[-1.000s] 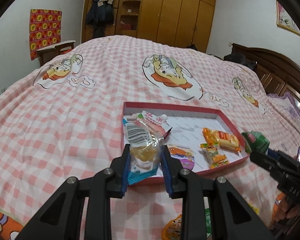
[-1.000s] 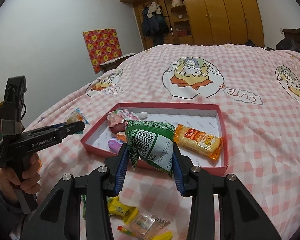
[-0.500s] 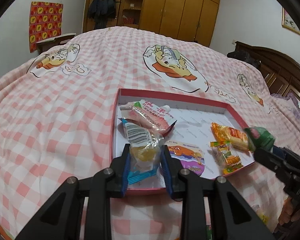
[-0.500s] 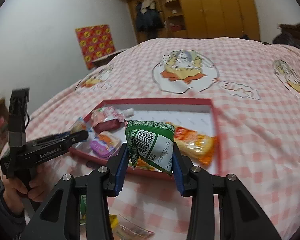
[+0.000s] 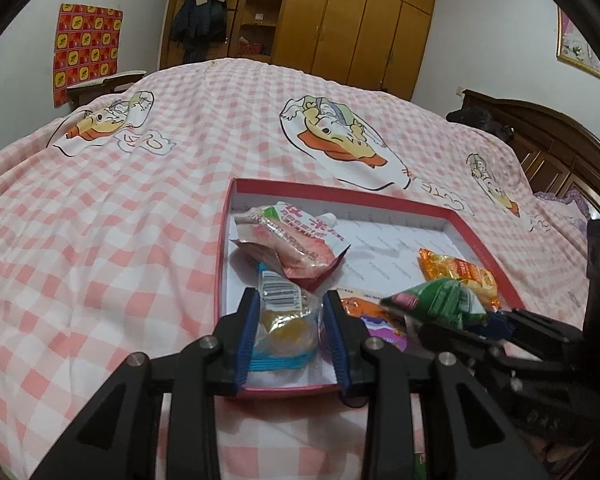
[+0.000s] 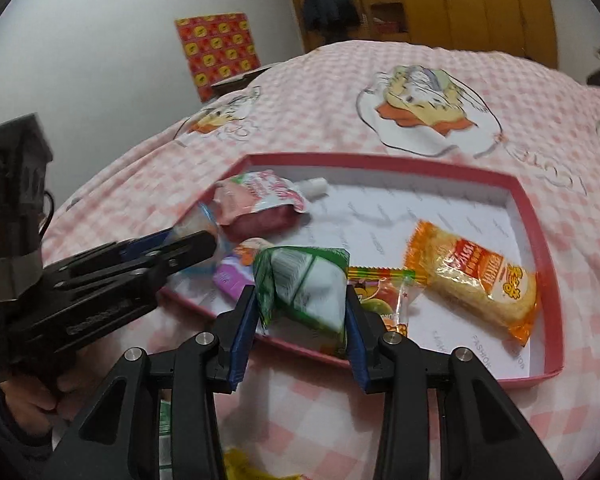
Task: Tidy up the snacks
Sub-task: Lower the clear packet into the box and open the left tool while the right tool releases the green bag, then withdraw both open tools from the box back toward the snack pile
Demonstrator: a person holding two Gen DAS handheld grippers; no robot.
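A shallow red tray (image 5: 342,194) (image 6: 536,216) lies on the bed. My left gripper (image 5: 288,336) is shut on a clear blue-edged packet of yellow snack (image 5: 286,330), held over the tray's near left corner. My right gripper (image 6: 300,320) is shut on a green and white packet (image 6: 306,288), held over the tray's near edge; the packet also shows in the left wrist view (image 5: 440,304). Inside the tray lie a pink spouted pouch (image 5: 296,240) (image 6: 256,200), an orange packet (image 6: 476,280) (image 5: 460,276), a purple packet (image 6: 232,276) and a candy wrapper (image 6: 384,292).
The bed has a pink checked cover (image 5: 100,220) with cartoon prints. Loose snacks lie on the cover below my right gripper (image 6: 240,466). A wooden headboard (image 5: 560,152) is at the right, wardrobes (image 5: 360,28) stand behind.
Both grippers have moved forward and down over the tray with their packets still held. The green packet has come in over the tray's near edge.
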